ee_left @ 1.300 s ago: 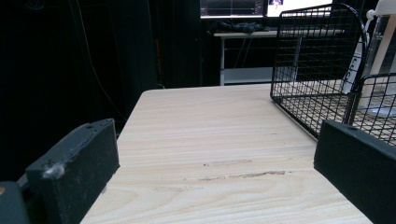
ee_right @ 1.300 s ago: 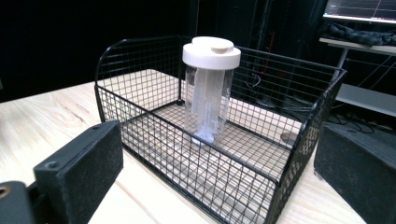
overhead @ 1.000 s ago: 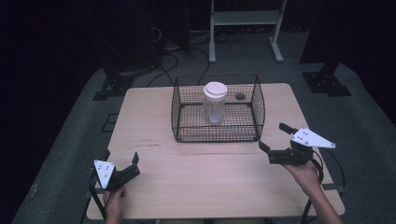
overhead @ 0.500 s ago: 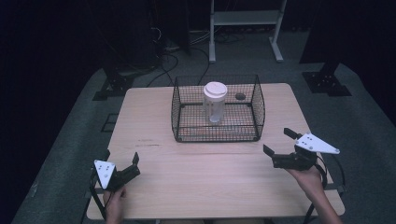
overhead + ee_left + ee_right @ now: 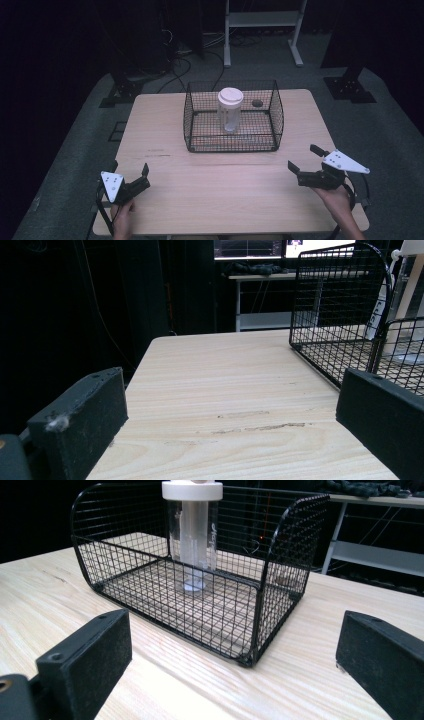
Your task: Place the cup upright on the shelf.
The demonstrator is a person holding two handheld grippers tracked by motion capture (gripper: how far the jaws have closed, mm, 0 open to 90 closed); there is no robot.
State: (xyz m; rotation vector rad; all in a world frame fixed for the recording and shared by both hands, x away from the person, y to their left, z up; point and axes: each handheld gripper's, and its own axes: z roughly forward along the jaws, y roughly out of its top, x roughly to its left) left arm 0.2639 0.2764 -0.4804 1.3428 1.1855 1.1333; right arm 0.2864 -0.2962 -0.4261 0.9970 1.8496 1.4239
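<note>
Nearest me, my left gripper [image 5: 129, 176] sits low over the front left corner of the wooden table [image 5: 165, 145], jaws spread wide with nothing between them; in the left gripper view I see only bare tabletop in the gap. My right gripper [image 5: 306, 161] hovers near the front right edge, held in my right hand [image 5: 336, 199], and its jaws are likewise released and empty, well apart from everything else. Further in, at the middle of the table, stands a black wire basket [image 5: 189, 120], open on the side facing me. Inside it, toward the back, a clear plastic jar [image 5: 230, 116] stands upright with a white lid [image 5: 230, 95] on top. A small dark round spot [image 5: 257, 103] shows beyond the jar; I cannot tell what it is. Past the table's far edge I see a white metal rack [image 5: 261, 20] and cables [image 5: 175, 50] on the dark floor.
</note>
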